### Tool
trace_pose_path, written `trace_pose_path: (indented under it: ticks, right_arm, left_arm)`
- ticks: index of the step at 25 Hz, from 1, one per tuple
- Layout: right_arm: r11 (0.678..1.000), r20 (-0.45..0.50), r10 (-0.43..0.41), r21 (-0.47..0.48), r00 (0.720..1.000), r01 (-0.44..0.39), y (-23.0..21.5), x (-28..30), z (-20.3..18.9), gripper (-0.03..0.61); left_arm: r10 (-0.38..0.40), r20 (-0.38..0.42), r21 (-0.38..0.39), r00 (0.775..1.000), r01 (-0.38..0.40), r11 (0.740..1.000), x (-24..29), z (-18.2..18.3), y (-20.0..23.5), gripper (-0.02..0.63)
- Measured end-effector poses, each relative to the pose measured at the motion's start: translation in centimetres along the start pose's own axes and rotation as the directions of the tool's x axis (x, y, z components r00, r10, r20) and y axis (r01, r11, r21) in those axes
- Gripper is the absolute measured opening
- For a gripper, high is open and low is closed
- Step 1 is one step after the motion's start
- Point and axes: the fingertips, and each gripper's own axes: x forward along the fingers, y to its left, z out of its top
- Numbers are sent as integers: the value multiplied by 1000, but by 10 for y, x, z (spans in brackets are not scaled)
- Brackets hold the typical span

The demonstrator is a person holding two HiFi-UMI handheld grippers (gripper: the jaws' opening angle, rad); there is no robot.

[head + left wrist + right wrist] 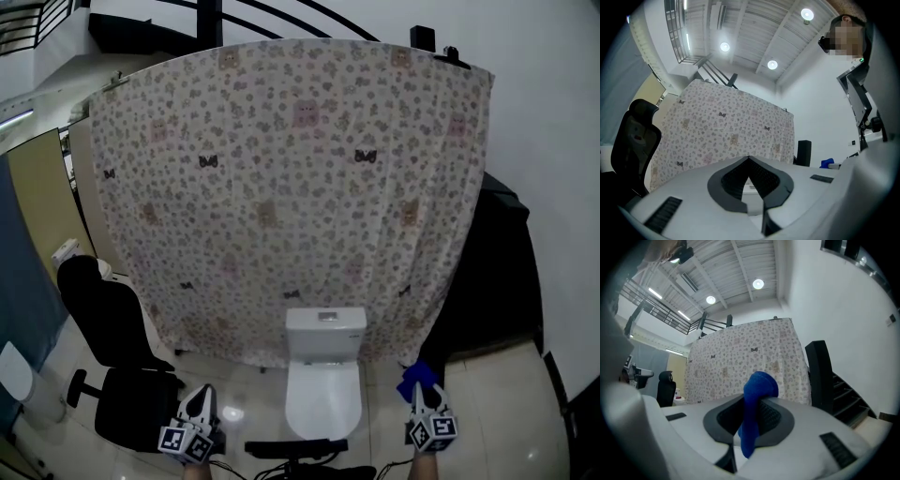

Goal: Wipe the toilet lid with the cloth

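A white toilet [323, 373] with its lid down stands before a flowered curtain [291, 187]. At the lower right of the head view, my right gripper [422, 392] is shut on a blue cloth [418, 375], to the right of the toilet and apart from it. In the right gripper view the blue cloth [753, 404] sticks up between the closed jaws. My left gripper [200, 398] hangs at the lower left, jaws together with nothing in them. The left gripper view shows a bit of the toilet [751, 187] beyond the shut jaws.
A black office chair [117, 361] stands left of the toilet. A dark speaker-like box and steps [502, 281] fill the right side. A white bin [21, 375] is at the far left. A black stand base [295, 450] lies on the tiled floor before the toilet.
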Motion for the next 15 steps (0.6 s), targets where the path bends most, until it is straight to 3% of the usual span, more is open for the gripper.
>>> trace_pose_path:
  ticks: [15]
  right_arm:
    - [999, -6, -45, 0, 999, 45, -10, -17, -5, 49]
  left_arm:
    - [-39, -28, -17, 999, 38, 999, 4, -10, -8, -8]
